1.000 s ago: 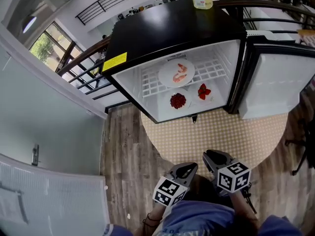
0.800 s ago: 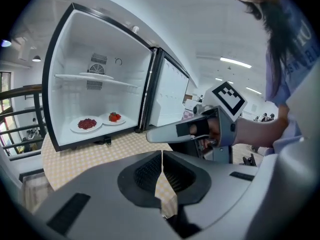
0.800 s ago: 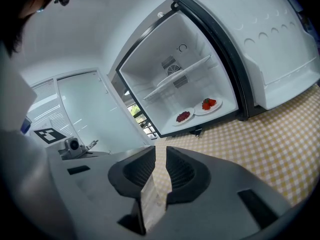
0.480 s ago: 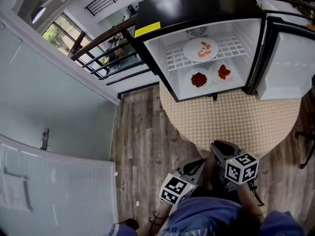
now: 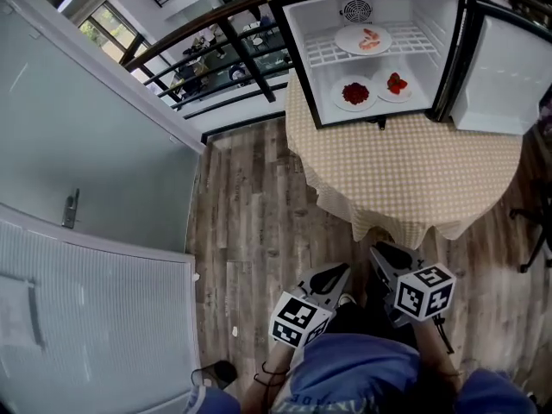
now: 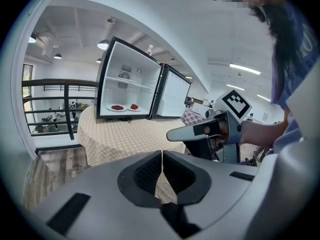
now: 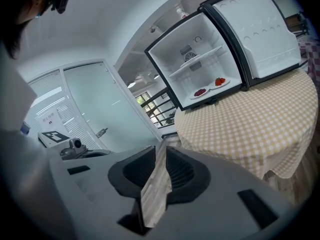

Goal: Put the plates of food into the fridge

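Observation:
The small black fridge (image 5: 297, 50) stands open on the round table (image 5: 405, 175). Inside it, a plate of shrimp (image 5: 363, 39) rests on the wire shelf. Below lie a plate of dark red food (image 5: 354, 93) and a plate of strawberries (image 5: 396, 84). Both lower plates also show in the left gripper view (image 6: 117, 107) and the right gripper view (image 7: 200, 92). My left gripper (image 5: 343, 271) is shut and empty, held close to my body, far from the table. My right gripper (image 5: 378, 250) hangs beside it, with a narrow gap between its jaws and nothing in them.
The fridge door (image 5: 509, 76) swings open to the right. A checked cloth hangs over the table's edge (image 5: 379, 222). A glass partition (image 5: 78, 145) and a dark railing (image 5: 216, 50) stand to the left. Wooden floor (image 5: 250, 231) lies between me and the table. A chair leg (image 5: 535, 240) shows at right.
The fridge and table have drawn away toward the top of the head view, with more floor now in front. Both grippers stay close to my body, jaws unchanged.

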The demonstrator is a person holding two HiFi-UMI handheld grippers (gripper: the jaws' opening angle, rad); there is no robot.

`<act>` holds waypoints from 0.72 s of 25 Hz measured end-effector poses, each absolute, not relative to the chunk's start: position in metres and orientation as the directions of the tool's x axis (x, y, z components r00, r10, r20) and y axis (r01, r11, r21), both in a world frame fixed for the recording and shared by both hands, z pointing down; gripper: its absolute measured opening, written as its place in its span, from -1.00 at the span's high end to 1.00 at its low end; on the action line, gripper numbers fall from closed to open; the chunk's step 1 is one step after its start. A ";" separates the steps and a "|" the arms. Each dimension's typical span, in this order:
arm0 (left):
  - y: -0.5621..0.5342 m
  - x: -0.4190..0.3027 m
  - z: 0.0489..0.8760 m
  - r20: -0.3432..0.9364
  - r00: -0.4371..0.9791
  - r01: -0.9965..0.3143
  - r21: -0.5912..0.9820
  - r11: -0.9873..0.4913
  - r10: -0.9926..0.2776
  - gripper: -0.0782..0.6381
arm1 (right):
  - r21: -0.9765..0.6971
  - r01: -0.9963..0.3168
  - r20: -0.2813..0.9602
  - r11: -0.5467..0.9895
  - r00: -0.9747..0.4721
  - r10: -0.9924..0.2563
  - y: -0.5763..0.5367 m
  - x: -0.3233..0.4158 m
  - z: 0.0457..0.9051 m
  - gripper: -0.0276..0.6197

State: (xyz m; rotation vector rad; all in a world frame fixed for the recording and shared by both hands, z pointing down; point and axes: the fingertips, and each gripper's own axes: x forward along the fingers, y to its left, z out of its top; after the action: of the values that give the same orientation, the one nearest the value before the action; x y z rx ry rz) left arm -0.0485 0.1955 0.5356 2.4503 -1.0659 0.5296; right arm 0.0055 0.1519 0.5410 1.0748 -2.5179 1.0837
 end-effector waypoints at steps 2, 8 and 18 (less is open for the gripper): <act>0.212 -0.052 0.539 0.492 0.639 -0.749 0.224 -0.623 -0.591 0.73 | -0.545 -0.697 0.440 0.466 -0.710 -0.549 0.169 0.005 0.541 0.67; 0.241 -0.053 0.535 0.459 0.660 -0.733 0.221 -0.644 -0.594 0.73 | -0.531 -0.709 0.443 0.463 -0.699 -0.562 0.206 0.004 0.538 0.68; 0.251 -0.063 0.529 0.417 0.665 -0.736 0.223 -0.640 -0.620 0.73 | -0.514 -0.701 0.463 0.495 -0.712 -0.528 0.228 -0.008 0.536 0.68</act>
State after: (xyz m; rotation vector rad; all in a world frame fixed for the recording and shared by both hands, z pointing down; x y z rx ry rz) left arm -0.0630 0.2508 0.5294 2.5083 -1.0671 0.4287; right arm -0.0078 0.2282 0.5357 1.0473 -2.4968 1.0262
